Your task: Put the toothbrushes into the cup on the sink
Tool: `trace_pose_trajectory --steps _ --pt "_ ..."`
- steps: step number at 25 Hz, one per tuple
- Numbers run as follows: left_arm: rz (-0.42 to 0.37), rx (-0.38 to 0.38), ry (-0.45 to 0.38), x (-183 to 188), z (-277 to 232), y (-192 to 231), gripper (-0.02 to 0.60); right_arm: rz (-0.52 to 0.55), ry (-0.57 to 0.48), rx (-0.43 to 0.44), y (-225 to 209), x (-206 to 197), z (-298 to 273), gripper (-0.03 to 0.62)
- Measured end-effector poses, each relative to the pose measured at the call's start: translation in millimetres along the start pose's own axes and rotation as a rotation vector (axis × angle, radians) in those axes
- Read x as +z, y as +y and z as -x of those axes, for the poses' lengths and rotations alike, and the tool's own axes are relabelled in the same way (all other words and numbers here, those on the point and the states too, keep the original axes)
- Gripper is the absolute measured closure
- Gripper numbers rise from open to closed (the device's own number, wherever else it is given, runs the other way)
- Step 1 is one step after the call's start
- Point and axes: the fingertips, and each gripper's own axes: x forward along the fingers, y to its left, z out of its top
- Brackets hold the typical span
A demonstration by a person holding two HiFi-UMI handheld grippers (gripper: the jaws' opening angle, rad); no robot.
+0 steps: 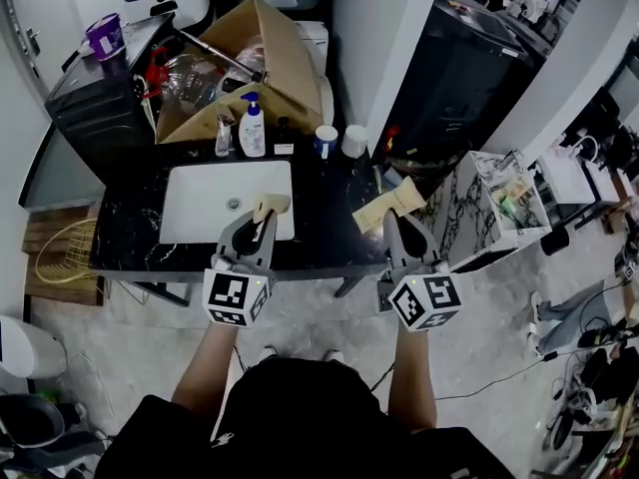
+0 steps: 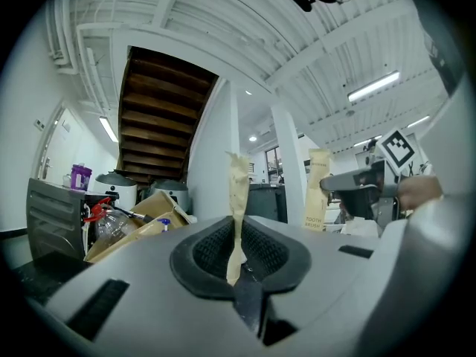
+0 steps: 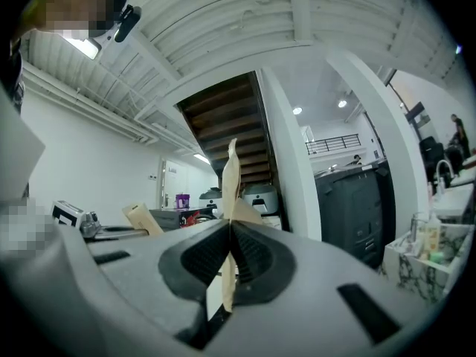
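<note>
Each toothbrush packet is pinched edge-on: the left claw (image 1: 258,230) is clamped on the left packet (image 1: 270,206) over the basin (image 1: 200,203), and the right claw (image 1: 397,226) is clamped on the right packet (image 1: 379,211) over the counter (image 1: 329,203). They're gripped low, I'd say to leave the tops free for opening. The cup (image 1: 326,138) waits behind the basin.

Glossy black stone countertop (image 1: 329,200), smooth white basin (image 1: 200,208), matt kraft-paper toothbrush packets (image 1: 391,206)
</note>
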Motion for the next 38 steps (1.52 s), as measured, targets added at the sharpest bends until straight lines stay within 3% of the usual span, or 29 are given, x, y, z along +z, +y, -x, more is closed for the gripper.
trace_pose_trajectory --steps 20,38 --pt "-0.045 0.074 0.018 2 -28 -77 0.551 -0.027 -0.011 0.093 -70 3 28 0.589" --pt "-0.061 0.104 0.044 -7 -46 -165 0.551 -0.015 0.007 0.114 -141 -4 79 0.589"
